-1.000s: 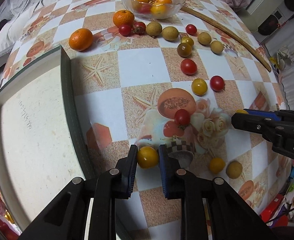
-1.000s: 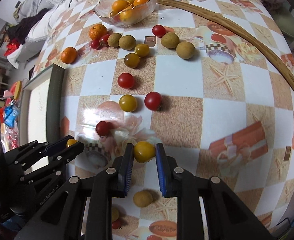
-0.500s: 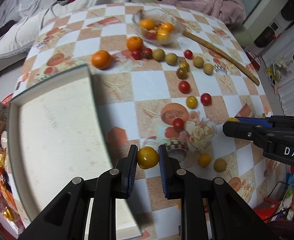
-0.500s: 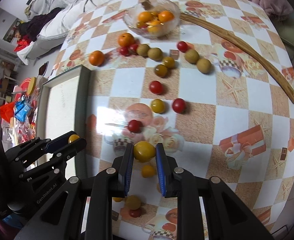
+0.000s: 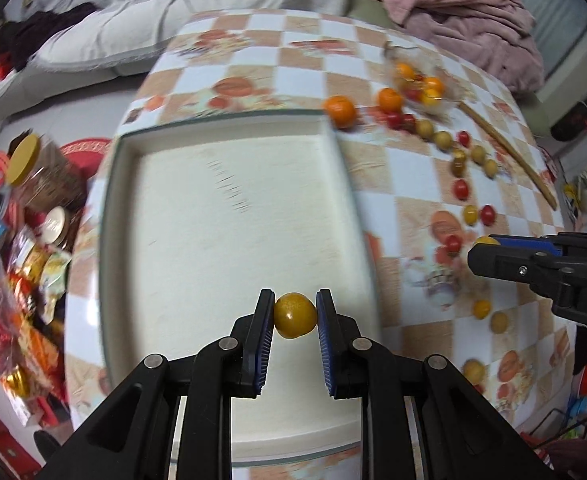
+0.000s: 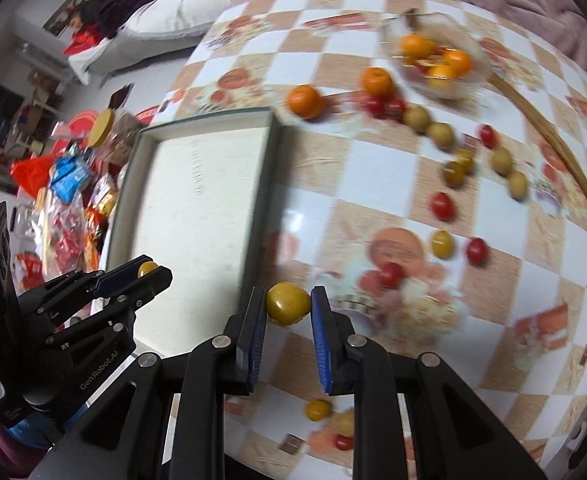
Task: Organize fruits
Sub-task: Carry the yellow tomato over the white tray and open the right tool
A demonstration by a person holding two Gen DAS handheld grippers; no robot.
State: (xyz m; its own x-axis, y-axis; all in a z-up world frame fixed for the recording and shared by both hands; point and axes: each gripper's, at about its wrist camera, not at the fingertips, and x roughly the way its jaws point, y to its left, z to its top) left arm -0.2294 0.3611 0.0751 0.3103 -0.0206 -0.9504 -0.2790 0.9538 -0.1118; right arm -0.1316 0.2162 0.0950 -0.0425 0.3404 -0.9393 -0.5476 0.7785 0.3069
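Observation:
My left gripper (image 5: pixel 295 316) is shut on a yellow cherry tomato (image 5: pixel 294 316) and hangs above the near part of a white tray (image 5: pixel 221 216) with a grey-green rim. My right gripper (image 6: pixel 287 304) is shut on a second yellow cherry tomato (image 6: pixel 288 304), held in the air beside the tray's right rim (image 6: pixel 265 184), over the checkered tablecloth. Each gripper also shows in the other's view, the right gripper (image 5: pixel 479 250) at the right edge and the left gripper (image 6: pixel 151 272) at lower left. Loose tomatoes and longans lie scattered on the cloth.
A glass bowl (image 6: pixel 437 60) of oranges stands at the far side, with two loose oranges (image 6: pixel 304 101) beside it. A long curved wooden stick (image 6: pixel 565 156) lies along the right. Snack packets and jars (image 5: pixel 17 240) crowd the floor left of the table.
Both grippers have lifted off the cloth with their tomatoes and swung left. The left one now hangs over the tray, the right one beside its rim.

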